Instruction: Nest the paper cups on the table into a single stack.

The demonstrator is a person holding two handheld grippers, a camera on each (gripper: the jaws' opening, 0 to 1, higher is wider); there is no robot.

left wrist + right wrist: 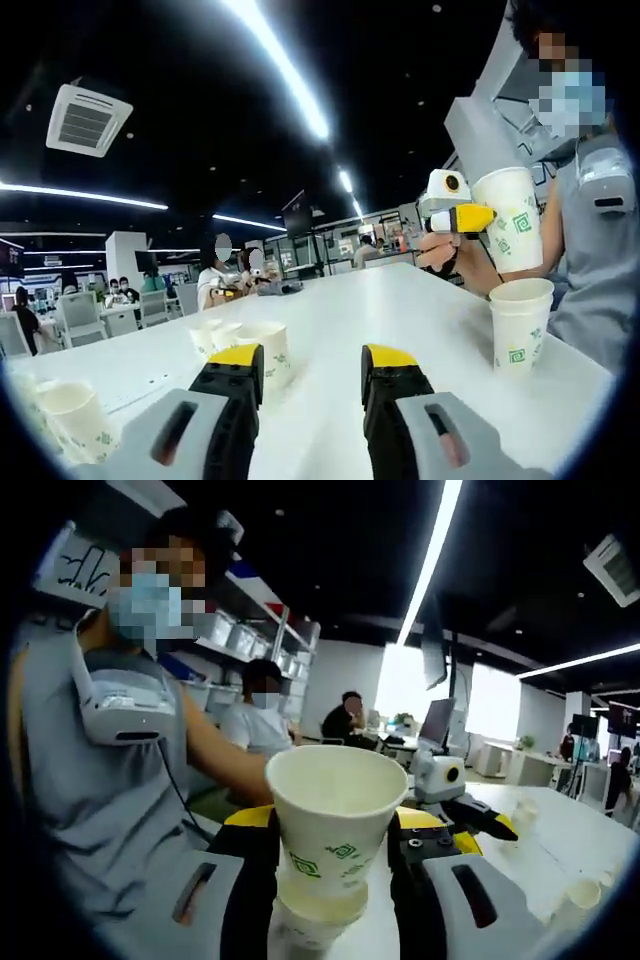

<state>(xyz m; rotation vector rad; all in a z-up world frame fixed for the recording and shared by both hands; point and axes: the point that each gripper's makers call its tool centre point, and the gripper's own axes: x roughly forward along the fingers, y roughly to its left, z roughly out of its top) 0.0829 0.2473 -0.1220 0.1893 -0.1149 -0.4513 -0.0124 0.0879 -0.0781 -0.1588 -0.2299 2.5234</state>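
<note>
On the white table, the left gripper hovers spread, gripping nothing. The right gripper pinches a paper cup above a second cup; its own jaws hide the lower one's base.

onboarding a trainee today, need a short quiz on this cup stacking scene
1. True or false: the right gripper is shut on a white paper cup with a green logo.
2. What is between the jaws of the left gripper? A) a paper cup B) nothing C) a lid
3. Fill in: the ____ gripper's jaws point toward the loose white paper cups on the white table.

Key: 1 true; 2 B; 3 left
</note>
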